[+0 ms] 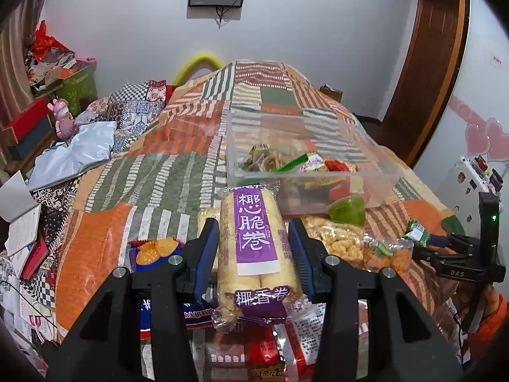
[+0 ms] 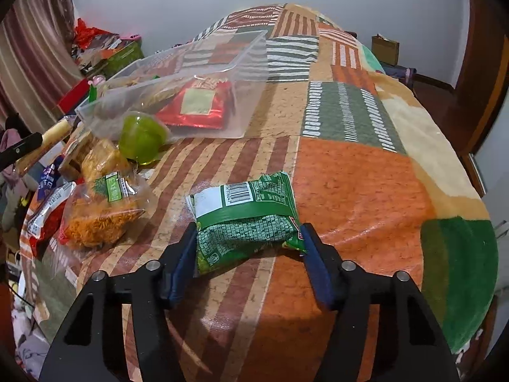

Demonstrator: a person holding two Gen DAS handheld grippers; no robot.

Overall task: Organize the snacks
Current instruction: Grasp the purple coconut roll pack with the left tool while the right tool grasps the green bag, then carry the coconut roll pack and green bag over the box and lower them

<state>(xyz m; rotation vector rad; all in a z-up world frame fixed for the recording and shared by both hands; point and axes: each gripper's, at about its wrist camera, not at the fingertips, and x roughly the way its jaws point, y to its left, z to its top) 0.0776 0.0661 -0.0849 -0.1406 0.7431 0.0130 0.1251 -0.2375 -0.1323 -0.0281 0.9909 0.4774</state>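
Observation:
A pack of cream rolls with a purple label (image 1: 254,238) stands lengthwise between the blue pads of my left gripper (image 1: 254,251), which is shut on it above a heap of snack packets. My right gripper (image 2: 248,238) is shut on a green packet (image 2: 245,216) lying on the patchwork bedspread; it also shows at the right edge of the left wrist view as the right gripper (image 1: 426,238). A clear plastic box (image 1: 241,146) (image 2: 251,73) beyond holds a red packet (image 2: 194,105) and other snacks. A green jelly cup (image 2: 141,140) leans at its near wall.
Bags of orange and yellow crisps (image 2: 101,219) (image 1: 337,238) lie left of the green packet. Red packets (image 1: 267,350) sit under the left gripper. Clutter, a pink rabbit figure (image 1: 63,117) and notebooks (image 1: 22,219) line the bed's left side. A wooden door frame (image 1: 426,70) stands at the right.

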